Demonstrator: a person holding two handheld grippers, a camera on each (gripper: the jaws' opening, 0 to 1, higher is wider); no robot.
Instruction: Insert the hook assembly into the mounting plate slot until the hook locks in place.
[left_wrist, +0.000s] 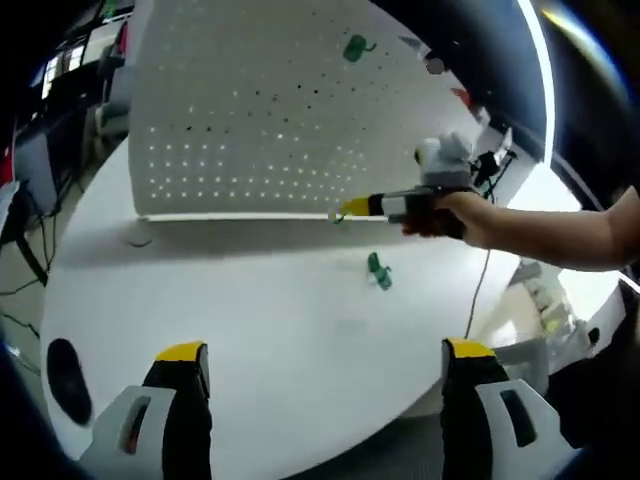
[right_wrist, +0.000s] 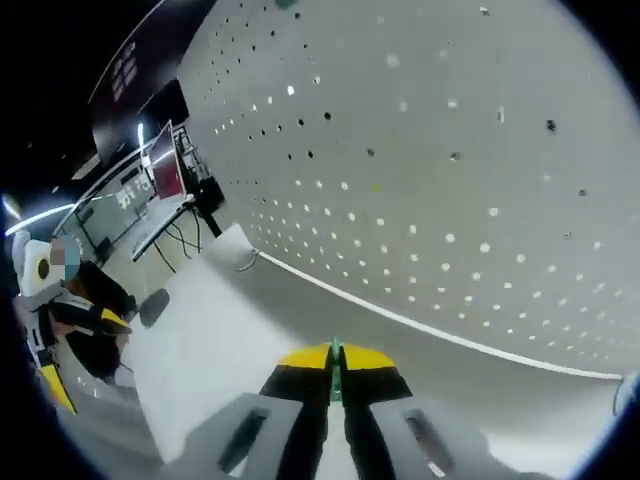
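In the left gripper view the left claw (left_wrist: 325, 365) sits at the bottom of the frame with its yellow-tipped jaws spread wide and nothing between them, hovering over the white counter (left_wrist: 250, 300). Across the middle right of that frame a person's hand (left_wrist: 470, 215) brings in the right claw, whose yellow tip nearly touches the lower edge of the upright white pegboard (left_wrist: 280, 110), the mounting plate of the task. In the right gripper view the right claw (right_wrist: 336, 362) is at bottom centre, jaws pressed together on a thin green piece (right_wrist: 337, 375), which I take to be the hook assembly; only a sliver of it shows between the yellow pads. A second green hook (left_wrist: 379, 271) lies loose on the counter just below centre in the left gripper view, and a third green hook (left_wrist: 354, 47) hangs on the board near the top of the frame. The step in hand looks like the approach: the hook is carried and close to the board, not yet seated in any hole. The next move likely calls for lining the hook's prongs with a pair of holes, pushing squarely in, then tipping it down until it catches. The board's holes are small, so alignment is the risk.
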